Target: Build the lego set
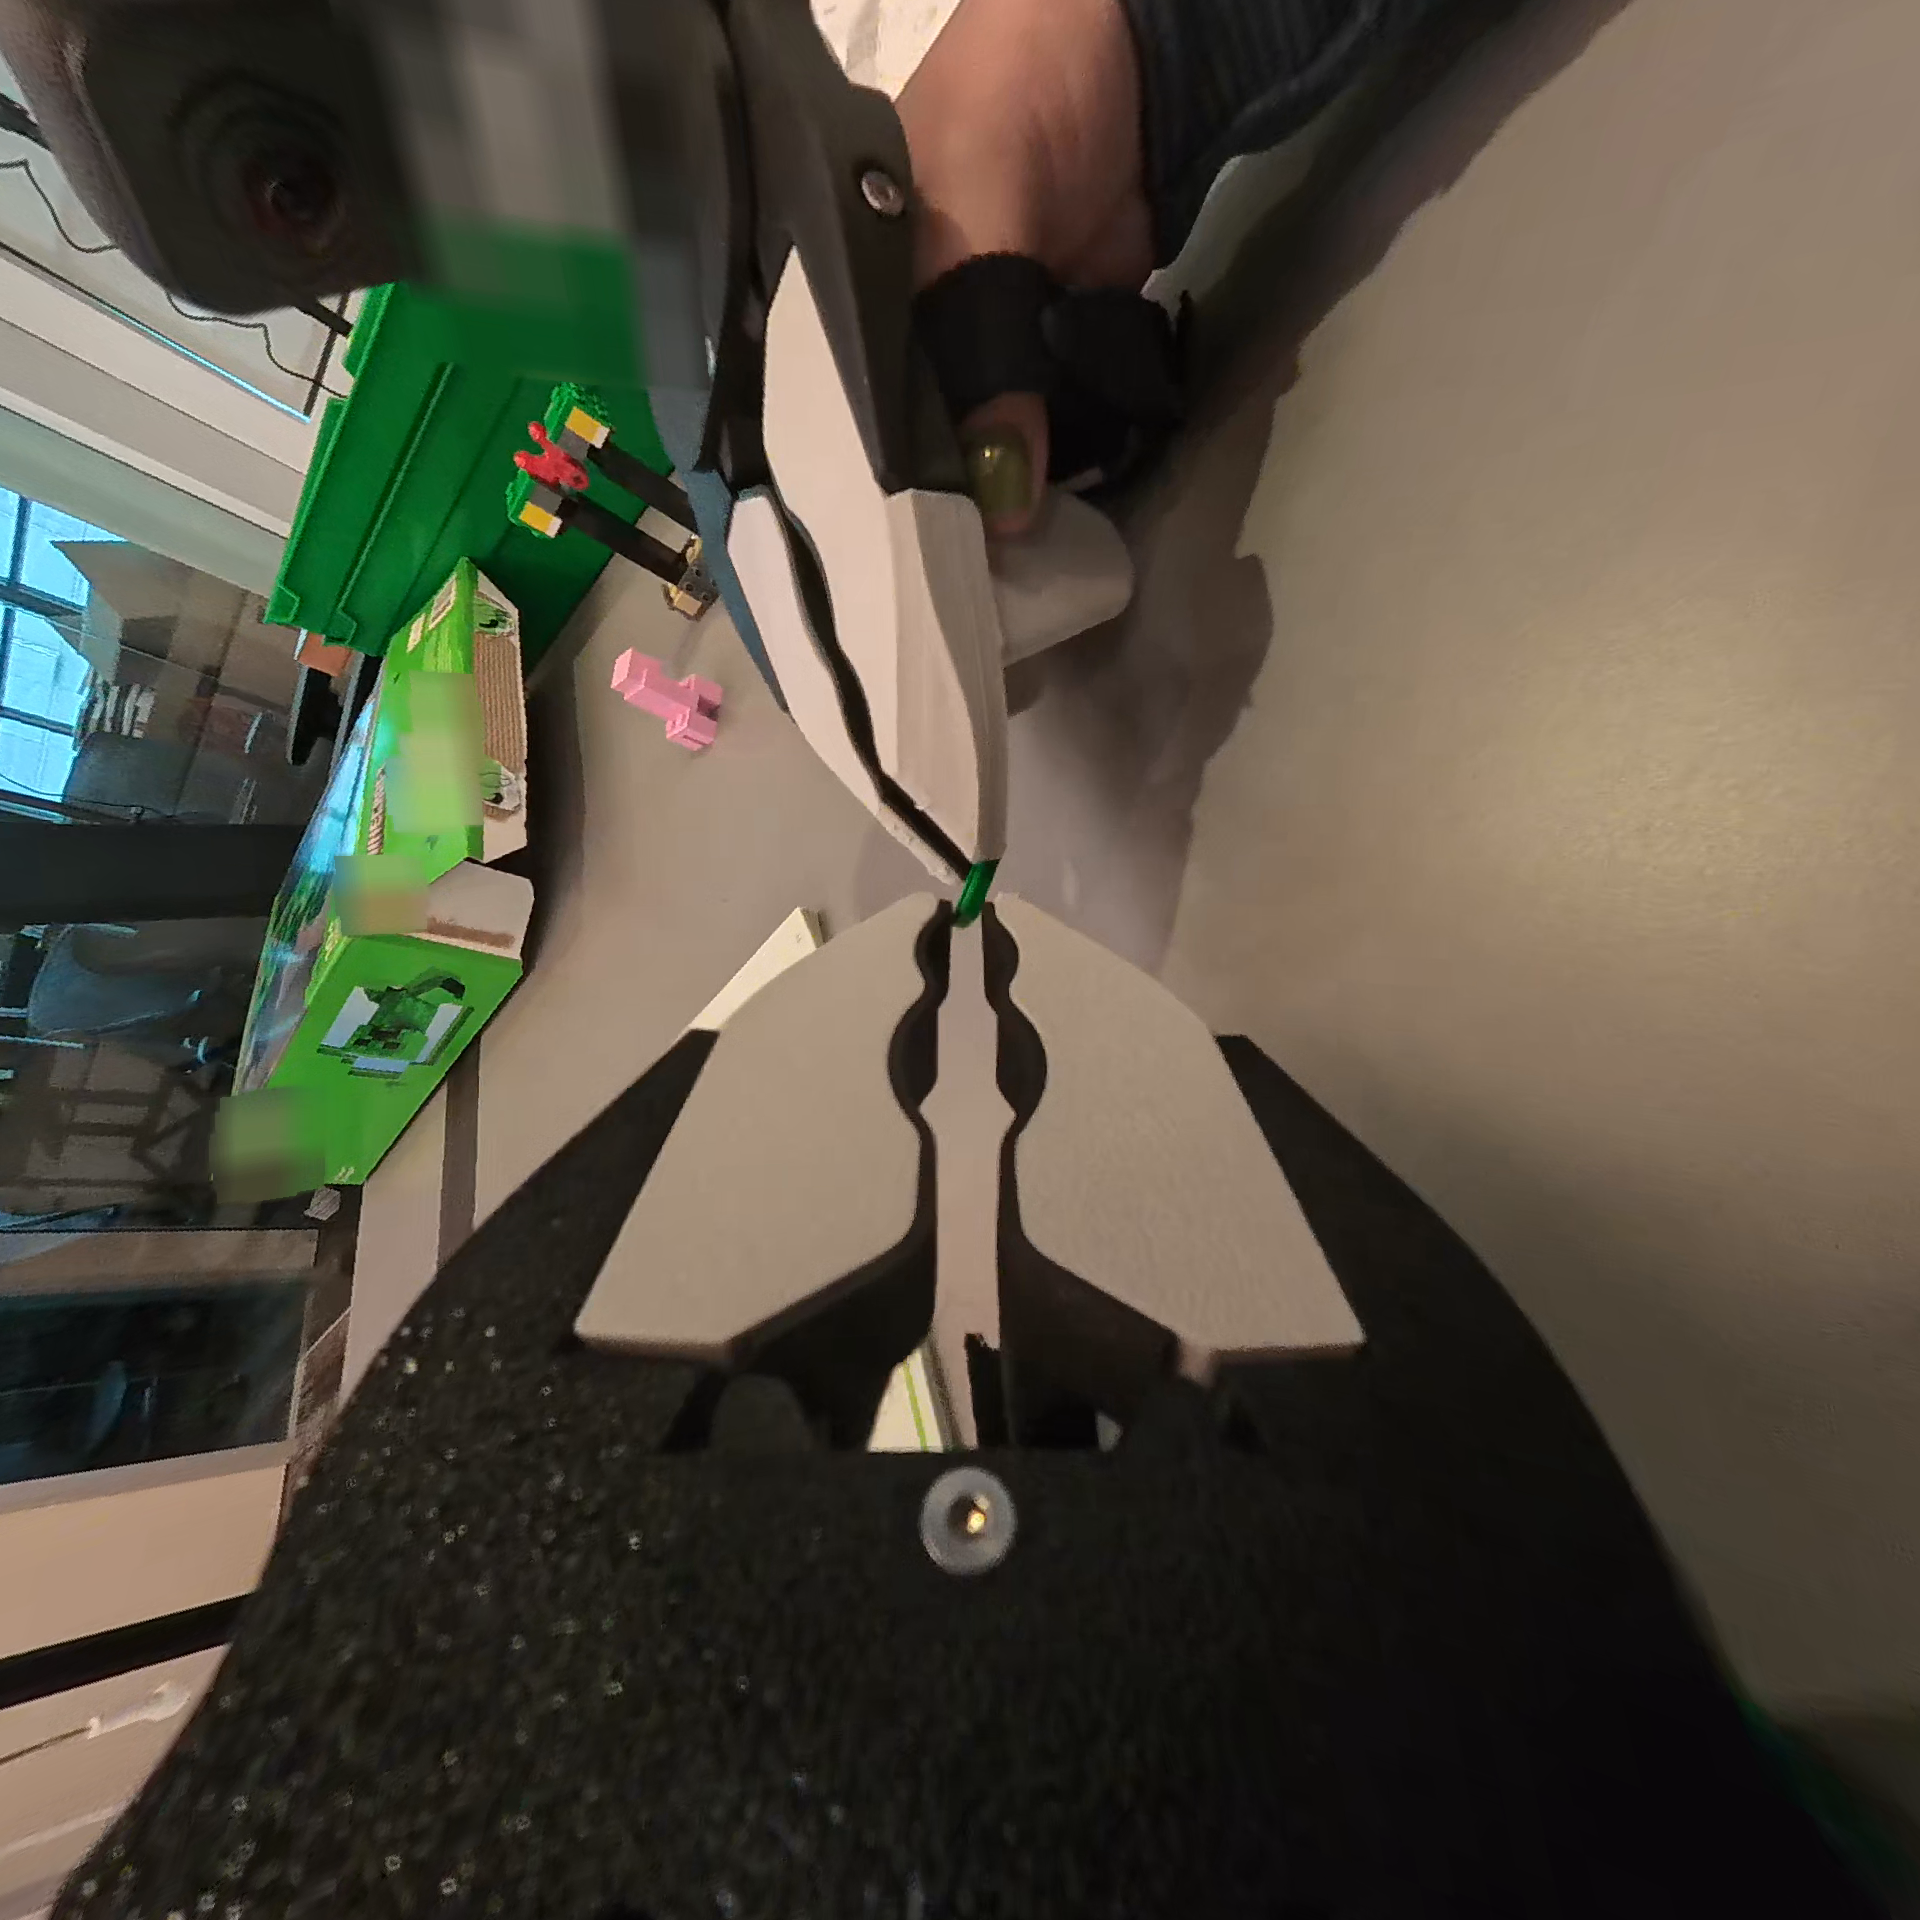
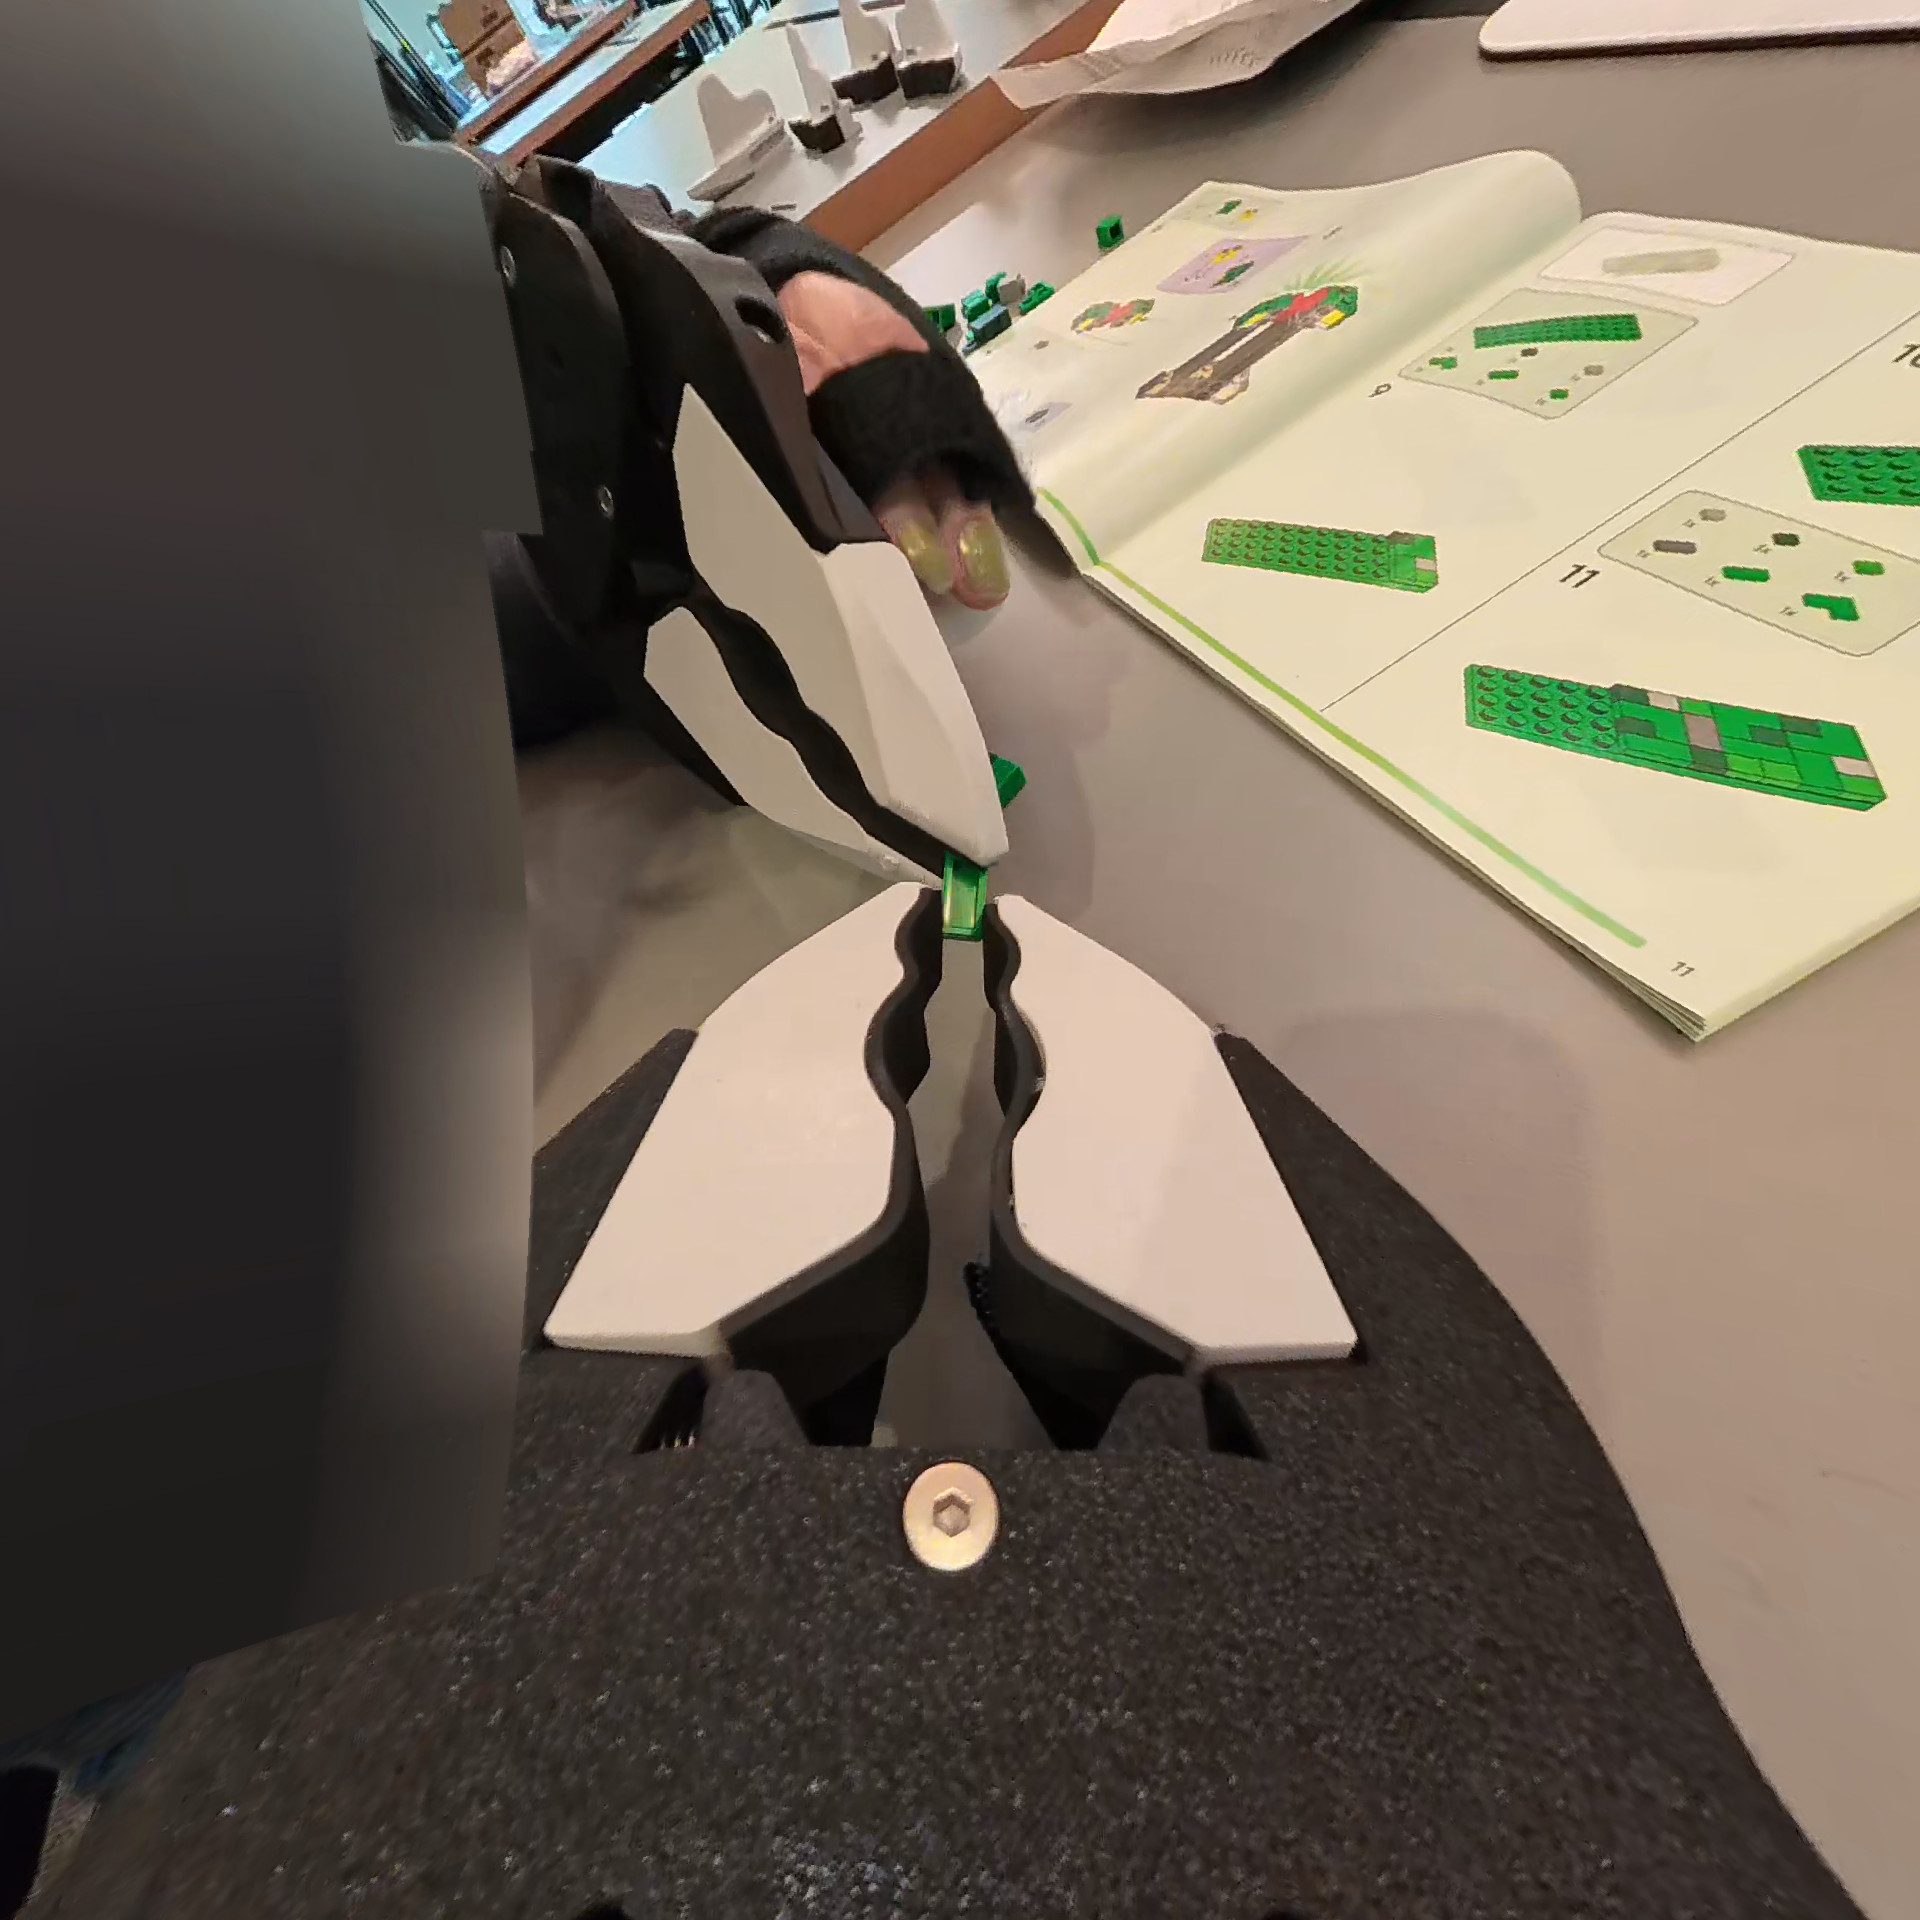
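- Nearest, the left tongs (image 1: 964, 914) are pinched on a small green lego piece (image 1: 975, 894) at their very tips.
- Meeting them tip to tip, the right tongs (image 2: 964, 920) clamp the same green lego piece (image 2: 962, 899) from the opposite side, so it sits between both pairs above the grey surface (image 2: 1299, 1195).
- Just behind the left tongs' tips lies another green brick (image 2: 1006, 777).
- Right of the right tongs, an open instruction booklet (image 2: 1455, 540) lies flat.
- Farther off beyond it, loose green pieces (image 2: 992, 301) are scattered.
- Beyond the left tongs stand a pink figure (image 1: 670, 701), a green box (image 1: 384, 987) and a partly built model (image 1: 582, 488).
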Available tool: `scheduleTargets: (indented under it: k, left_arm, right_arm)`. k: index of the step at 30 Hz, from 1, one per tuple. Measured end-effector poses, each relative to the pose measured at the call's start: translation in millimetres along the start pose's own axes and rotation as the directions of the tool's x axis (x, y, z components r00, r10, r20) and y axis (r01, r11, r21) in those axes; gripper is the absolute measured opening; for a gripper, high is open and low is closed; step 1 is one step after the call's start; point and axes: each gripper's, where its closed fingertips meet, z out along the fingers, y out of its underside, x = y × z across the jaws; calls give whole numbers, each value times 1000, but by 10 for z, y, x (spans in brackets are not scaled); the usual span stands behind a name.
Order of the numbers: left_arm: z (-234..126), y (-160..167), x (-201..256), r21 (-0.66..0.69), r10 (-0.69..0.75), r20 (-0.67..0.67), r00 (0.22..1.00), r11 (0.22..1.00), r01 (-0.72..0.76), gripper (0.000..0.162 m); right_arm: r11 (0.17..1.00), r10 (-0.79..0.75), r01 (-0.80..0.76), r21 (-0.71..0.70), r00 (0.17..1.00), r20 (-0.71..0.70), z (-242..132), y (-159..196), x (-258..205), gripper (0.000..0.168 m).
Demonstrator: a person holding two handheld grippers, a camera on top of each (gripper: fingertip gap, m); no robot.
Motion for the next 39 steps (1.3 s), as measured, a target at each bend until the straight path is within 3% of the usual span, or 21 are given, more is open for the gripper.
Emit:
scheduleTargets:
  k: [2, 4, 7, 8, 10, 12, 13, 17, 21, 23, 27, 30, 34, 36, 39]
  left_arm:
    - [14, 13, 15, -9, -43, -19, 999, 999, 42, 3]
    - [38, 35, -19, -26, -181, -30, 983, 983, 180, 3]
    - [50, 83, -118, -57, -506, -64, 860, 863, 503, 3]
    - [37, 49, -149, -44, -617, -98, 781, 786, 616, 3]
    - [-7, -24, -211, -32, -786, -176, 593, 607, 794, 3]
    - [-36, -24, -214, -78, -872, -224, 435, 461, 884, 2]
    - [-43, -24, -200, -100, -893, -241, 381, 413, 905, 3]
    - [-36, -96, -58, -185, -912, -324, 254, 324, 928, 3]
    - [-17, -146, 25, -224, -906, -363, 216, 310, 924, 3]
    - [-16, -142, 45, -235, -905, -368, 214, 313, 920, 3]
    - [-26, -155, 26, -217, -898, -385, 212, 312, 925, 3]
    - [-111, -114, -115, -141, -905, -345, 249, 312, 940, 24]
    - [-346, 44, -271, -42, -913, -206, 353, 369, 929, 29]
    - [-490, 119, -294, -17, -910, -144, 390, 396, 918, 29]
    - [-713, 241, -292, 4, -901, -46, 431, 431, 902, 28]
  right_arm:
    - [1000, 6, -6, 6, 1000, 0, -5, -7, 7, 6]
    - [999, -23, 24, 36, 999, -37, -39, -50, 46, 7]
    - [961, -247, 265, 77, 950, -189, -154, -183, 80, 24]
    - [918, -364, 393, 56, 889, -278, -204, -225, 91, 26]
    - [763, -598, 643, -60, 668, -442, -296, -296, 89, 24]
    - [584, -751, 779, -228, 412, -516, -336, -324, 86, 23]
    - [522, -793, 806, -279, 338, -507, -316, -309, 66, 22]
    - [368, -877, 842, -394, 173, -449, -208, -268, 9, 23]
    - [255, -936, 834, -490, 87, -340, -88, -118, 38, 20]
    - [213, -950, 827, -520, 51, -308, -64, -77, 52, 10]
    - [254, -953, 814, -522, 117, -281, -63, -47, 69, 8]
    - [474, -876, 688, -549, 428, -221, -103, 131, 269, 8]
    - [600, -690, 454, -658, 710, -141, -195, 364, 493, 8]
    - [642, -582, 373, -670, 806, -109, -199, 407, 478, 8]
    - [647, -522, 319, -693, 848, -97, -207, 412, 495, 8]
